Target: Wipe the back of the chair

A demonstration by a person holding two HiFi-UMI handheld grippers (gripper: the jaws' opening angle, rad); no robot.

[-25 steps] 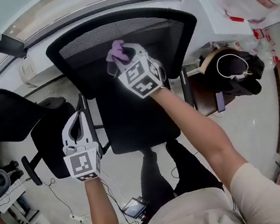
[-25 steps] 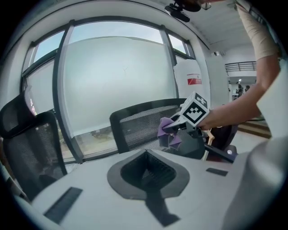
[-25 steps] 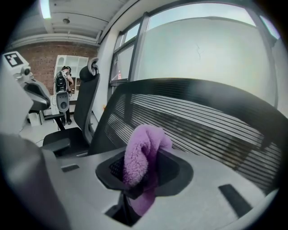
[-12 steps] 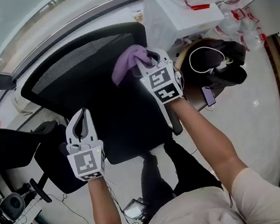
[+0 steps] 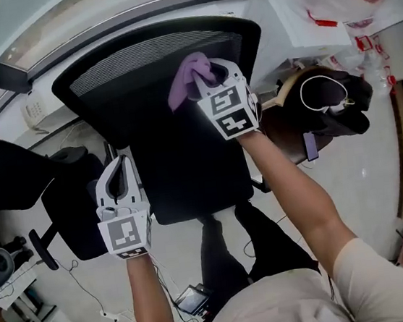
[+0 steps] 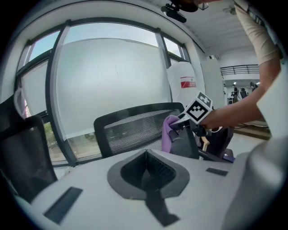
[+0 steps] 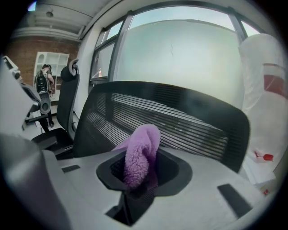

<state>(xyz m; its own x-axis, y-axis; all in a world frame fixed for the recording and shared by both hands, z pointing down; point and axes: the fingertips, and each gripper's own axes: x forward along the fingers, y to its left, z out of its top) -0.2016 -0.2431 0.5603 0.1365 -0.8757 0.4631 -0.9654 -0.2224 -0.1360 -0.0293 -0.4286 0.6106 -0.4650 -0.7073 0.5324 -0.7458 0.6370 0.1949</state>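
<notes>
On the chair back, right gripper clamping cloth slid leftward; left gripper closed, empty.

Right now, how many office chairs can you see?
2: the mesh chair in the centre, and a black chair at its left. More may be hidden.

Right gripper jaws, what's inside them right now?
A purple cloth is clamped in the right gripper, bunched up above the jaws. Its lower end disappears between them, so how much is pinched can't be seen.
</notes>
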